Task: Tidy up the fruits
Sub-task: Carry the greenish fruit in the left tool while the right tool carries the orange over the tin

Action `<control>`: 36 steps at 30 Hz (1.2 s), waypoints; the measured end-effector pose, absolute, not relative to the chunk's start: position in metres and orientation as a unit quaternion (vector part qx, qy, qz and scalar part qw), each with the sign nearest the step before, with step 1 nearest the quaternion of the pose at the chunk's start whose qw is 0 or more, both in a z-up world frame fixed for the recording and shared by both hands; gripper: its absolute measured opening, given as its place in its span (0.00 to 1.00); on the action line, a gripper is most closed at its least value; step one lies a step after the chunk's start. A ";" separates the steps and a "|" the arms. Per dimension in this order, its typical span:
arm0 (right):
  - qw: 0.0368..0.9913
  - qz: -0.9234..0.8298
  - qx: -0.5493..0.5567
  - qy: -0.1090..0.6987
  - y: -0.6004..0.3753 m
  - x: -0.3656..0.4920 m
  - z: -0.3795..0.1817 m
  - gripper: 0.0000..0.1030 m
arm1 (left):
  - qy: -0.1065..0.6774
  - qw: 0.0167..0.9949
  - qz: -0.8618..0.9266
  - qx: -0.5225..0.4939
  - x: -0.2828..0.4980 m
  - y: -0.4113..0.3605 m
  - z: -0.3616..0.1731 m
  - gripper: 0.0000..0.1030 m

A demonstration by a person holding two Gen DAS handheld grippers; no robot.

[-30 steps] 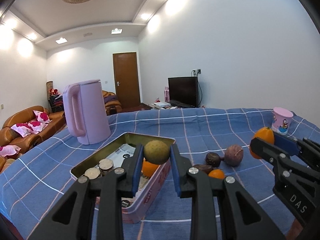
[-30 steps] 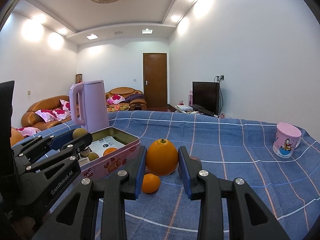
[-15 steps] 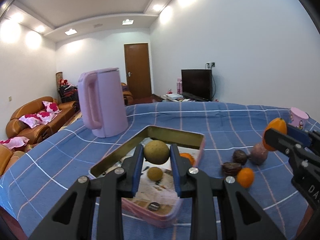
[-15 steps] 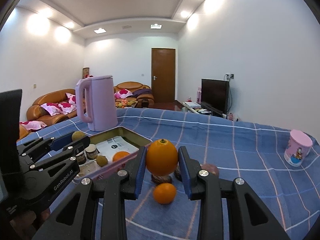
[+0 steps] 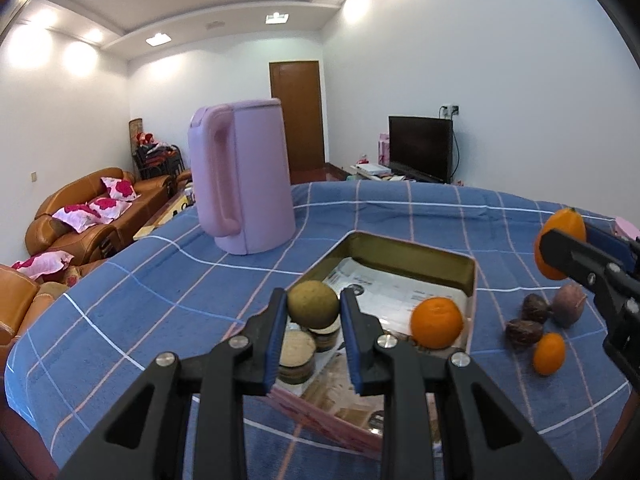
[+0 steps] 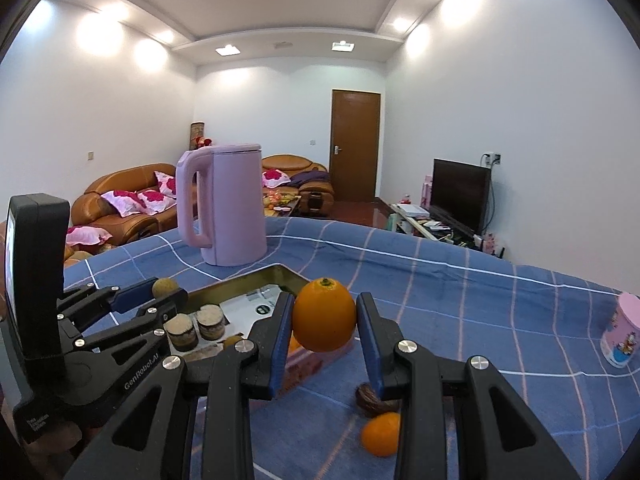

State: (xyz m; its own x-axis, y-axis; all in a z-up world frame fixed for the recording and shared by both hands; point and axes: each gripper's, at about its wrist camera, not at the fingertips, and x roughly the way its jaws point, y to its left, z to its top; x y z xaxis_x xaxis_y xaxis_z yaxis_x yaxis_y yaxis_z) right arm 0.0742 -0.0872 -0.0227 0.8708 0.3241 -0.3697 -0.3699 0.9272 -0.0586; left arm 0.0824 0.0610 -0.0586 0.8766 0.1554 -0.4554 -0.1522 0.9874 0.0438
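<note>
My left claw (image 5: 314,308) is clamped on a round green-brown fruit (image 5: 313,304), low in the centre of the left wrist view, above the near end of the open pink tin (image 5: 472,280). Inside the tin lie an orange (image 5: 437,322), some small round jars (image 5: 296,354) and printed paper whose text is too small to read. My right claw (image 6: 324,322) is clamped on a large orange (image 6: 324,314), centre of the right wrist view, over the tin's right edge; the same claw shows at the right edge of the left view. On the blue checked cloth covering the table (image 5: 160,280), to the right of the tin in the left view, sit a small orange (image 5: 549,353), two dark wrinkled fruits (image 5: 524,330) and a purplish one (image 5: 568,311), close together. A lilac kettle (image 5: 244,176) stands beyond the tin, upper centre-left. A pink cup (image 6: 622,330) with a cartoon print stands at the right edge of the right view. On the left claw's arm, lower left of the right view, I read "GenRobot.AI" (image 6: 140,372); smaller print on its body is illegible.
</note>
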 end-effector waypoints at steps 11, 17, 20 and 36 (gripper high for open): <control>0.955 0.209 -0.067 0.199 -0.052 0.092 -0.033 0.33 | 0.270 0.960 0.077 -0.009 0.097 0.077 -0.068 0.27; 0.949 0.217 -0.070 0.218 -0.041 0.098 -0.044 0.33 | 0.282 0.957 0.071 -0.016 0.101 0.081 -0.071 0.27; 0.945 0.219 -0.073 0.232 -0.037 0.102 -0.051 0.33 | 0.286 0.955 0.069 -0.016 0.103 0.081 -0.072 0.27; 0.930 0.231 -0.079 0.276 -0.030 0.110 -0.068 0.33 | 0.315 0.947 0.054 -0.023 0.114 0.084 -0.077 0.27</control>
State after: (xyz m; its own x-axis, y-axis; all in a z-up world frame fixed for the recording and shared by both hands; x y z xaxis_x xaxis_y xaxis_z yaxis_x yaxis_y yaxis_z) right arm 0.1099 -0.0302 -0.0682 0.7411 0.3855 -0.5497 -0.4730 0.8808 -0.0199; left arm 0.1143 0.0837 -0.0774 0.7951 0.0887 -0.6000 -0.1171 0.9931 -0.0084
